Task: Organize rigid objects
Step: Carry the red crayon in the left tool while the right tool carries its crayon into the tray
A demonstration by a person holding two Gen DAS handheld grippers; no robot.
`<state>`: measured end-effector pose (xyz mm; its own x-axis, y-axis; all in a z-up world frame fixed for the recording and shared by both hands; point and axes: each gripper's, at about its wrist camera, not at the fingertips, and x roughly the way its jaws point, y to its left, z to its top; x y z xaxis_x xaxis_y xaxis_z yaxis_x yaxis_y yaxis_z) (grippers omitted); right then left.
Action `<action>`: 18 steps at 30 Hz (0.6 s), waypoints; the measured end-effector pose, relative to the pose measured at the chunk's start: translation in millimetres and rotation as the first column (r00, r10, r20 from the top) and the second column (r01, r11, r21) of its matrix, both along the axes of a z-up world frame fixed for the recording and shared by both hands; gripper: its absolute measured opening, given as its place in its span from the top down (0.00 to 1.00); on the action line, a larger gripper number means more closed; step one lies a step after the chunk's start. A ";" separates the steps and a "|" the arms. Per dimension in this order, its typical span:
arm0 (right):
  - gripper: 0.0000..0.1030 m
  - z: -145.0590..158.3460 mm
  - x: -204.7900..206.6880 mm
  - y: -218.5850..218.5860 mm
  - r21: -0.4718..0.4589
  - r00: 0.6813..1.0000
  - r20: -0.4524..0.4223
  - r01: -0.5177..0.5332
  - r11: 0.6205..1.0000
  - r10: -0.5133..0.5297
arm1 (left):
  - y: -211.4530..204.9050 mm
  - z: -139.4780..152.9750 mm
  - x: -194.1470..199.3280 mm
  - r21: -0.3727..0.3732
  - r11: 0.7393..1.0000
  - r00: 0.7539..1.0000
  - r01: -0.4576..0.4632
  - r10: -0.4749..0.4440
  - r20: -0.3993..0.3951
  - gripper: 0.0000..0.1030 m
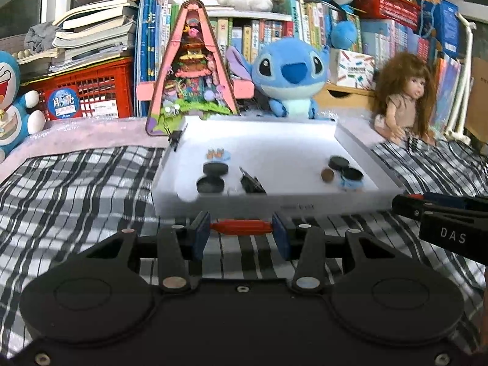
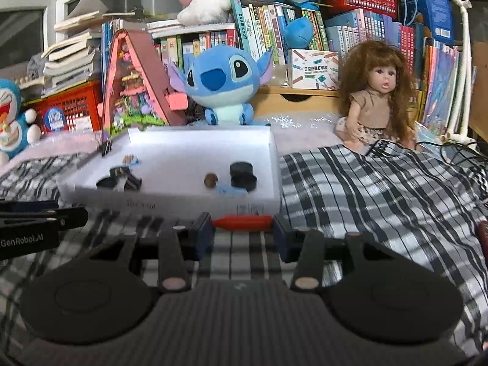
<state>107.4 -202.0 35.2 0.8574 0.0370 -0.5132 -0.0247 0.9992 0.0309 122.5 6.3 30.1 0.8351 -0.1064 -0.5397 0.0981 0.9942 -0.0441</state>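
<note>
My left gripper [image 1: 241, 232] is shut on a short red stick [image 1: 241, 226] that spans crosswise between its blue pads [image 1: 201, 231], just in front of the white tray [image 1: 305, 206]. My right gripper [image 2: 242, 228] grips a second red stick [image 2: 242, 222] the same way, its pads [image 2: 282, 233] pressing on both ends. In the tray lie black discs [image 1: 215, 169], a brown coin-like disc [image 1: 327, 175], a blue piece [image 1: 350, 184] and a black clip [image 1: 251, 184]. Each view shows the other gripper at its edge: the right gripper [image 1: 408, 206] and the left gripper [image 2: 82, 213].
The tray stands on a black-and-white checked cloth [image 2: 381, 189]. Behind it are a pink triangular toy house [image 1: 192, 70], a blue plush [image 1: 289, 73], a long-haired doll [image 2: 378, 97], a red crate [image 1: 91, 91] and shelves of books. A cable [image 2: 457, 149] lies at the far right.
</note>
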 end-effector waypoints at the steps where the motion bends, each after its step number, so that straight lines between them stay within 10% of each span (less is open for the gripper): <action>1: 0.52 2.3 6.1 -0.2 0.008 1.000 -0.004 -0.001 1.000 0.001 | 0.0 1.5 5.2 -0.001 1.000 1.000 -0.005 0.005 0.001 0.59; 18: 0.52 12.5 89.4 -21.0 0.168 0.988 -0.100 -0.101 0.981 0.119 | 2.3 13.2 103.3 -0.021 0.999 0.998 -0.034 0.033 -0.046 0.59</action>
<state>196.8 -223.0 47.7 0.7829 0.2182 -0.5826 -0.1219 0.9721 0.2003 225.8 8.7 43.2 0.8128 -0.0908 -0.5754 0.0621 0.9957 -0.0694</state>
